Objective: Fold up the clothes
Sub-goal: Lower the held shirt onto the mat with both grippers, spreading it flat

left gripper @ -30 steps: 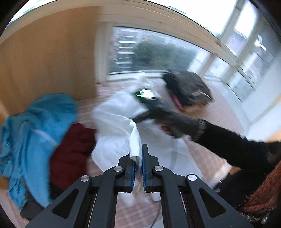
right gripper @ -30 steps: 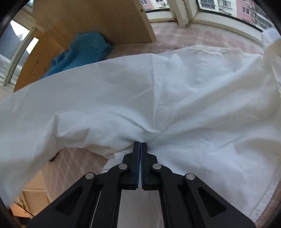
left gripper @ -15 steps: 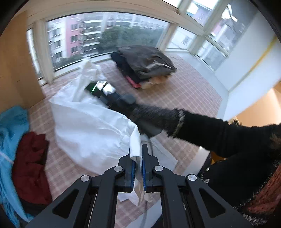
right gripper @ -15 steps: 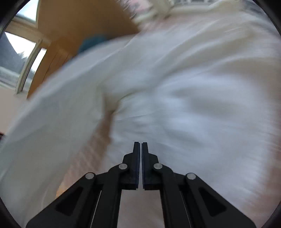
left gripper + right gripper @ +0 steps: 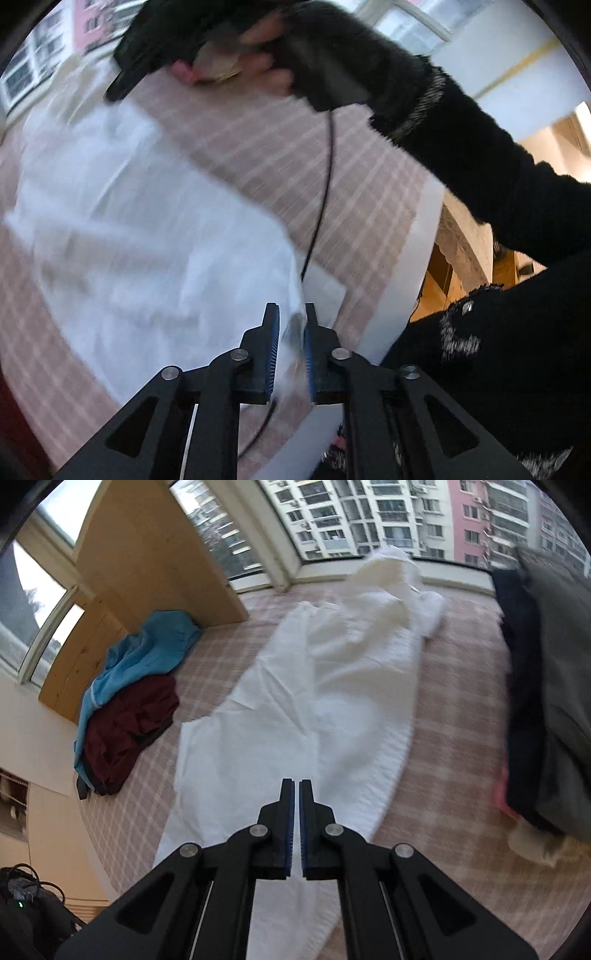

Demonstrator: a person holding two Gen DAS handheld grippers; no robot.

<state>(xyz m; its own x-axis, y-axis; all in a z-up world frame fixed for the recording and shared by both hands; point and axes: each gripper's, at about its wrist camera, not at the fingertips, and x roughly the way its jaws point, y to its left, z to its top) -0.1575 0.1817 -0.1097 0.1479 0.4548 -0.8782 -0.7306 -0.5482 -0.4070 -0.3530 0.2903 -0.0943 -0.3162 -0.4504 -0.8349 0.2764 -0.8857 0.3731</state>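
We are letting the long white cotton garment [image 5: 314, 709] settle on the pink checked mattress [image 5: 443, 738], so our left gripper [image 5: 291, 325] is opening around its corner while our right gripper [image 5: 296, 794] hovers clenched, empty.

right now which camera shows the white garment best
The right wrist view: the white garment lies sharp and nearly whole along the checked bed. The left wrist view shows only a blurred part of it.
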